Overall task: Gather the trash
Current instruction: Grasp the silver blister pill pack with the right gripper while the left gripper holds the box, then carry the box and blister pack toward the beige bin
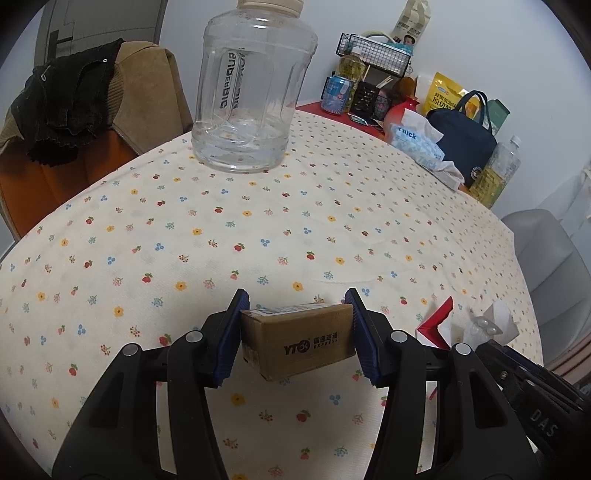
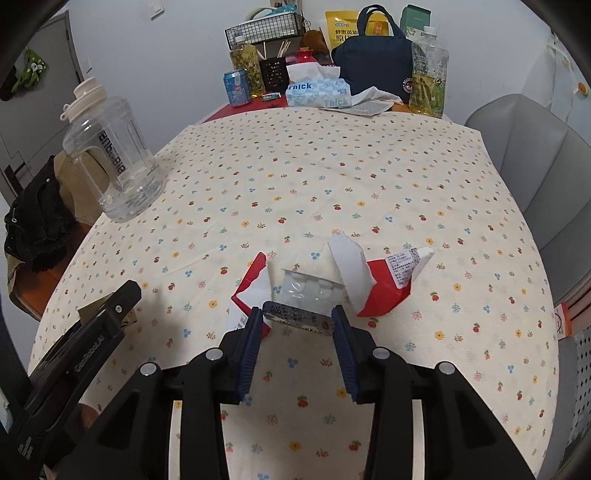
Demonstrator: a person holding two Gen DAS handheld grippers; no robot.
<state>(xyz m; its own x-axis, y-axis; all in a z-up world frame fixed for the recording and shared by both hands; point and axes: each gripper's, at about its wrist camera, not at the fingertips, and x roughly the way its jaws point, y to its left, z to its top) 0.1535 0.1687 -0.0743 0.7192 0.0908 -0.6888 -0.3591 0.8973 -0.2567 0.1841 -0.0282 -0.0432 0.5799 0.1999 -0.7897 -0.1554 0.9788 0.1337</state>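
My left gripper [image 1: 297,332] is shut on a small brown cardboard box [image 1: 299,341] printed "YTO Express" and holds it above the flowered tablecloth [image 1: 258,236]. My right gripper [image 2: 297,332] is shut on a clear plastic blister pack [image 2: 304,297] with a foil edge, held over torn red and white packaging [image 2: 384,284] that lies on the cloth. A white tissue piece [image 2: 351,269] sits among the red scraps. The same scraps and blister show at the right of the left wrist view [image 1: 439,325]. The left gripper's body shows at the lower left of the right wrist view [image 2: 85,354].
A big clear water jug [image 1: 255,88] stands at the far left of the table. At the back stand a tissue box [image 2: 317,92], a can [image 2: 236,86], oil bottles [image 2: 430,70], a navy bag [image 2: 373,62] and a wire basket [image 2: 262,29]. A grey chair [image 2: 535,166] is right, an orange chair with clothes [image 1: 66,110] left.
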